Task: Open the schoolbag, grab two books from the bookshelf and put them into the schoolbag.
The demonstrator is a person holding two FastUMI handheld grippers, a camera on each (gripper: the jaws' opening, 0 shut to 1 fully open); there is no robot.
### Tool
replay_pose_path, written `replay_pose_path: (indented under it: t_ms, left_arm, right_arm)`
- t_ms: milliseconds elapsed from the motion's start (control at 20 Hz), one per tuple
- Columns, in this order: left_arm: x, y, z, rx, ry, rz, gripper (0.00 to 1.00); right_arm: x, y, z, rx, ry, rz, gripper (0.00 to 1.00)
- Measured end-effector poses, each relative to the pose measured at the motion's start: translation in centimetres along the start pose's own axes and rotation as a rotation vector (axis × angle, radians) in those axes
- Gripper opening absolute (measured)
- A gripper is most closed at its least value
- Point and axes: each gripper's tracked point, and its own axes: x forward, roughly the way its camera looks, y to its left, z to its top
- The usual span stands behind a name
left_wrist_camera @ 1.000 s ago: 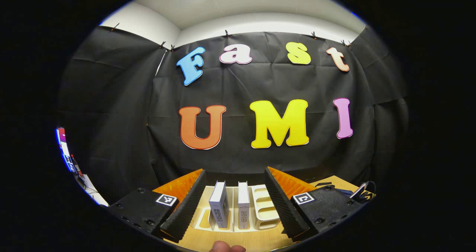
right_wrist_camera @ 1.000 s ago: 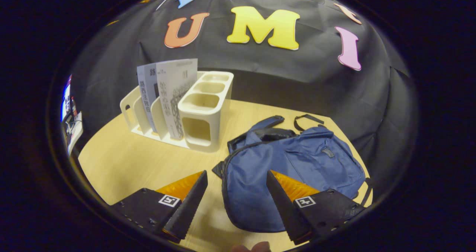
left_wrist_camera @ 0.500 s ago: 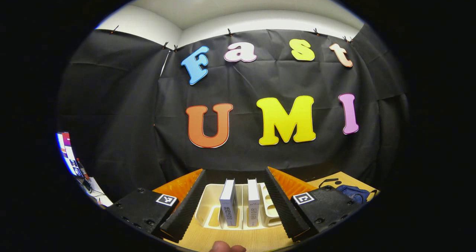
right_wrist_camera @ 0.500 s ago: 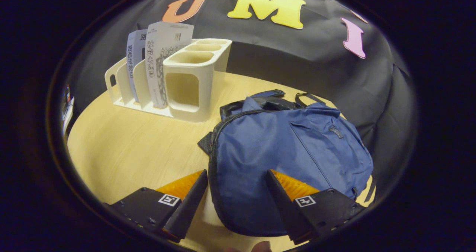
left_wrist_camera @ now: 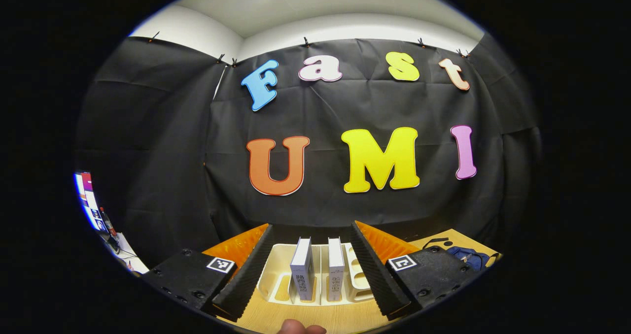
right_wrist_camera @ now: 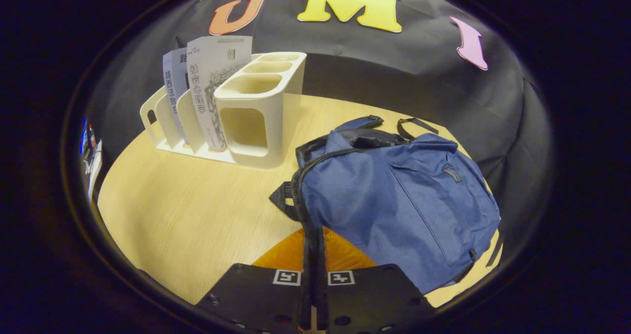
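Progress: barely started tbh. The dark-blue fabric schoolbag (right_wrist_camera: pixel 404 201) lay on the right side of the pale wooden bench (right_wrist_camera: pixel 197 216), looking still zipped.
Right tongs (right_wrist_camera: pixel 313 275): fingers pressed together on the bag's near-left edge, seemingly pinching the black zipper seam (right_wrist_camera: pixel 309 235).
Left tongs (left_wrist_camera: pixel 309 267): spread wide, holding nothing, aimed at the shelf.
Left to do: both white upright books (right_wrist_camera: pixel 217 87) sat in the cream plastic bookshelf (right_wrist_camera: pixel 251 122), far left.
In the way: the shelf's pen-cup end (right_wrist_camera: pixel 261 85) stood between books and bag.
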Motion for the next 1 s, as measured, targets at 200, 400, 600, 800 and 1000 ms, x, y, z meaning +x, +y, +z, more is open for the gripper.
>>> replay_pose_path:
  t_ms: [200, 400, 600, 800, 1000]
  left_arm:
    - [0.7, -0.2, -0.4, -0.008, 0.011, -0.009, 0.97]
    - [2.6, -0.9, -1.2, 0.019, 0.034, -0.040, 0.97]
    - [5.1, -2.3, -2.7, -0.040, 0.133, -0.089, 0.97]
    - [8.5, -3.2, -4.2, -0.090, 0.241, -0.106, 0.97]
    - [12.5, -4.3, -5.6, -0.086, 0.368, -0.145, 0.97]
  right_arm:
    - [-2.5, -0.8, 2.9, 0.035, -0.028, 0.063, 0.00]
    - [-7.2, -3.5, 7.3, 0.028, -0.111, 0.072, 0.00]
    - [-10.9, -9.0, 10.5, 0.025, -0.169, 0.018, 0.00]
    - [-13.8, -15.6, 12.8, 0.013, -0.195, -0.039, 0.00]
    - [-15.4, -22.3, 14.6, 0.015, -0.204, -0.094, 0.00]
